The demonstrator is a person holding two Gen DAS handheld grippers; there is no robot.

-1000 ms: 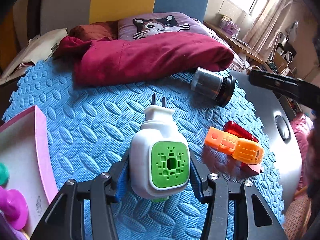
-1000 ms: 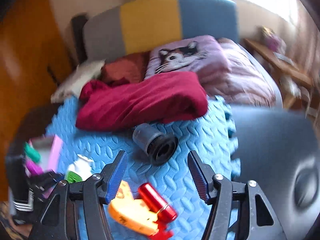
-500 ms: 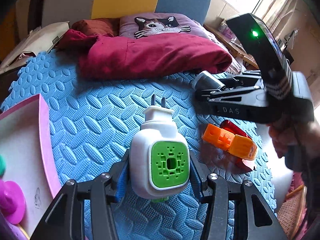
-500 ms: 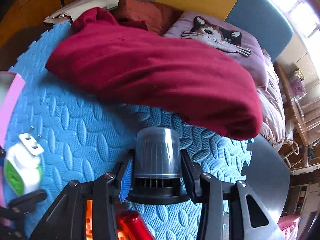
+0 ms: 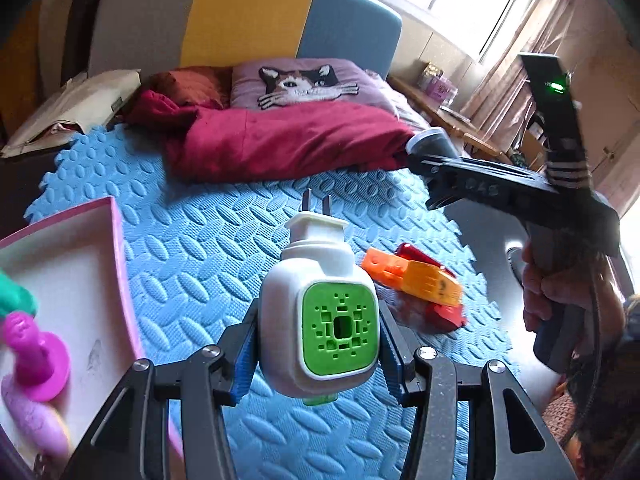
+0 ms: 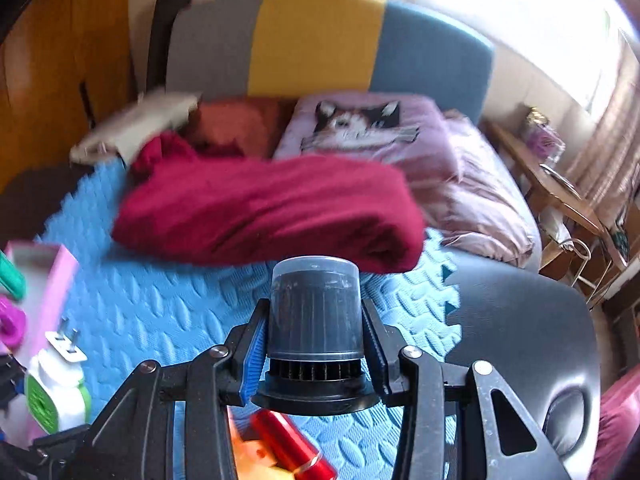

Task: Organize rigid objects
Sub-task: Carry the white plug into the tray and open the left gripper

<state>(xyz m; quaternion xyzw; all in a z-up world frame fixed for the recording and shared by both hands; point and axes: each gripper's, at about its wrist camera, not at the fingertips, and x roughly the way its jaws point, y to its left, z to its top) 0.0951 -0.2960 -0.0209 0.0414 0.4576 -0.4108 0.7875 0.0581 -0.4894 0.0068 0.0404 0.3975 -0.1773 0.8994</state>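
**Plug and canister both in our grip above the blue mat**

We hold a white plug (image 5: 318, 312) with a green face in our left gripper (image 5: 318, 344), the blue pads pressed to its two sides and its two prongs pointing away from us toward the far end of the mat (image 5: 200, 248). In our right gripper (image 6: 316, 344) sits a dark ribbed canister (image 6: 316, 312), pinched at its lower body just above a black flared base, its clear cap facing away; those jaws have just been closing, and the canister is now between them. Seen from the left wrist, the right gripper hangs clear of the mat with the canister at its tip.

At the left edge of the mat lies a pink box (image 5: 116, 264), open on top. Inside it we see a magenta piece (image 5: 36, 356) with a round base, a green piece (image 5: 14, 296) cut off by the frame, and a pale pink item at the bottom, blurred. The rest of its white floor is bare.

An orange toy (image 5: 416, 276) and a red tube (image 5: 412, 250) lie together on the right part of the mat. The middle of the mat is open. A red blanket (image 5: 288, 140) bounds the far edge; a grey chair seat (image 6: 528, 320) meets the right edge.
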